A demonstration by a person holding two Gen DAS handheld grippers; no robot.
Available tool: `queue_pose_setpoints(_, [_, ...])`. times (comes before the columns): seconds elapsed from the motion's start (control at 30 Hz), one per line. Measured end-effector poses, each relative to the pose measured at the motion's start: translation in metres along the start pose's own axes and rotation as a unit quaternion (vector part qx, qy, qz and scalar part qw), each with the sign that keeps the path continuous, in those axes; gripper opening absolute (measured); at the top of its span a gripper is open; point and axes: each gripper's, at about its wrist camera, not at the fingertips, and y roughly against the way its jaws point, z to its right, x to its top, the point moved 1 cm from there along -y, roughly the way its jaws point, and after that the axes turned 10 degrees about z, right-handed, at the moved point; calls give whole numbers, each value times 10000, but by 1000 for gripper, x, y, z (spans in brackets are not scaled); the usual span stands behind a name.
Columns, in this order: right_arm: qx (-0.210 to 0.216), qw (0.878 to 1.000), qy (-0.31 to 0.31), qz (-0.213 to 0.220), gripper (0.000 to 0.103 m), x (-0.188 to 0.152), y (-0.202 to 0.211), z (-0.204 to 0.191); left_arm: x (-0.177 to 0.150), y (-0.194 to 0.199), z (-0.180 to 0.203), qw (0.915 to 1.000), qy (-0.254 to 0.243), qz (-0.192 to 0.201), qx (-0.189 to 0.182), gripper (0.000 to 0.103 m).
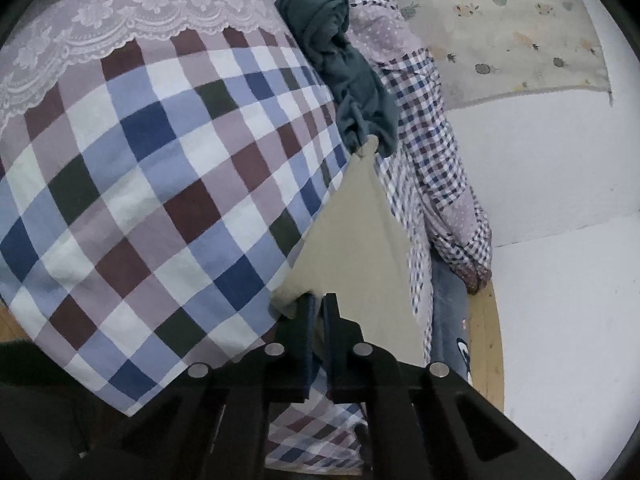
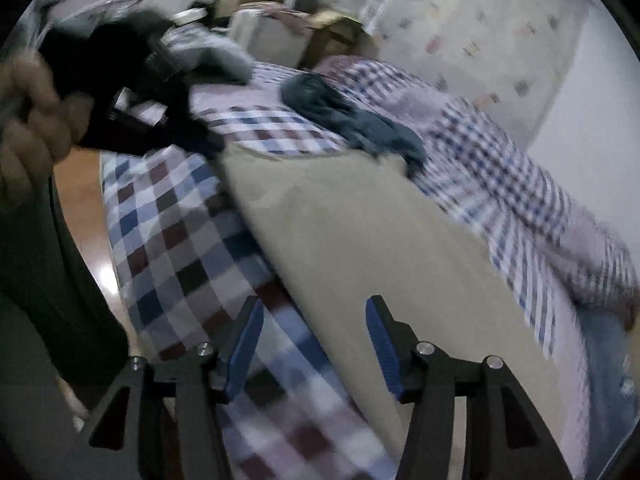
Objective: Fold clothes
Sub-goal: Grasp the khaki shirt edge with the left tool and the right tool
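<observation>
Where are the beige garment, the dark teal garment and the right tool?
beige garment (image 1: 356, 236), left wrist view, middle of the stretched cloth.
dark teal garment (image 1: 344, 64), left wrist view, its bunched middle.
right tool (image 2: 314, 344), right wrist view, midway between its fingertips.

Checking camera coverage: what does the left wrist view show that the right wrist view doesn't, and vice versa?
Left wrist only: the left gripper shut on a corner of the beige cloth, and a lace cover at the far end of the bed.

Right wrist only: the right gripper open and holding nothing, the hand holding the other gripper, and blurred clutter behind the bed.

Both: the beige cloth, the dark green garment, and the checked bedspread.
</observation>
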Motion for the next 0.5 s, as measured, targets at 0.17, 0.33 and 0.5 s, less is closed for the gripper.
queue_pose_setpoints(0.17, [-174, 9965, 788, 210, 60, 12, -37, -31, 4, 1, 9, 9995, -146, 82, -281, 1])
queue_pose_setpoints(0.33, [-395, 9931, 1058, 310, 59, 23, -65, -41, 9, 6, 14, 9977, -278, 124, -604, 1])
queue_pose_setpoints(0.5, [-512, 9938, 950, 265, 11, 36, -84, -34, 10, 5, 2, 9985, -60, -48, -542, 2])
